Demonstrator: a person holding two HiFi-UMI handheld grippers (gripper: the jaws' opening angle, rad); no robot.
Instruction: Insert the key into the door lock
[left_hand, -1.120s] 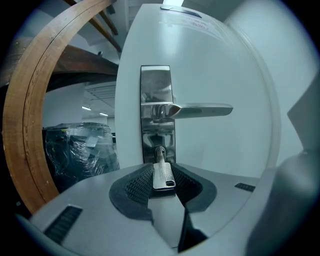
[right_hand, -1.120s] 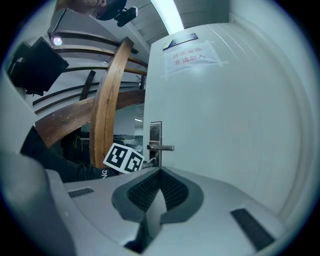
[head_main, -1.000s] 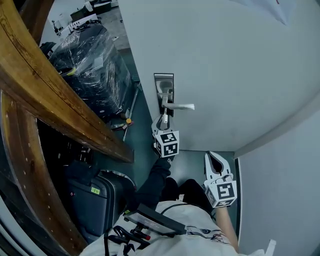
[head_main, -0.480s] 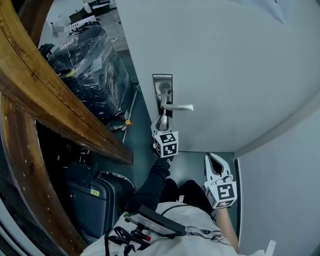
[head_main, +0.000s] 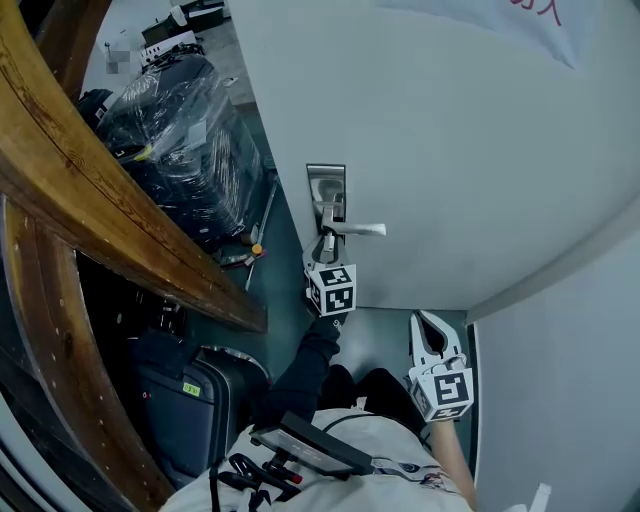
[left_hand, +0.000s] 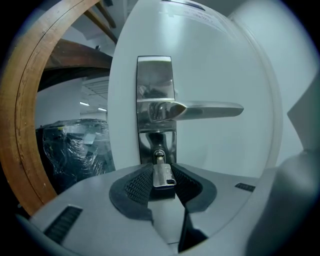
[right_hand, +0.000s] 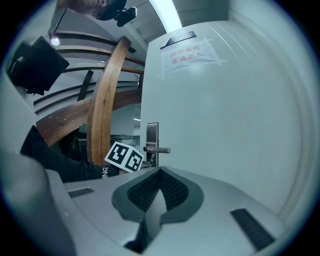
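A silver lock plate (left_hand: 156, 95) with a lever handle (left_hand: 202, 110) is on the white door (head_main: 450, 150). My left gripper (left_hand: 163, 179) is shut on a small silver key (left_hand: 163, 175). The key's tip points up at the keyhole (left_hand: 158, 155) just below the handle and looks to be touching or entering it. In the head view the left gripper (head_main: 326, 246) is pressed up under the handle (head_main: 357, 230). My right gripper (head_main: 428, 325) hangs back low beside the door, shut with nothing in it. From the right gripper view, the right gripper (right_hand: 159, 176) looks toward the lock plate (right_hand: 152, 137).
A thick curved wooden beam (head_main: 110, 200) runs along the left. Behind it sits a plastic-wrapped black bundle (head_main: 180, 140) and a dark suitcase (head_main: 190, 400). A white wall (head_main: 560, 400) closes in at the right. A paper notice (right_hand: 190, 52) is taped high on the door.
The left gripper with the key has edged a little closer to the lock plate. The right gripper has hardly moved.
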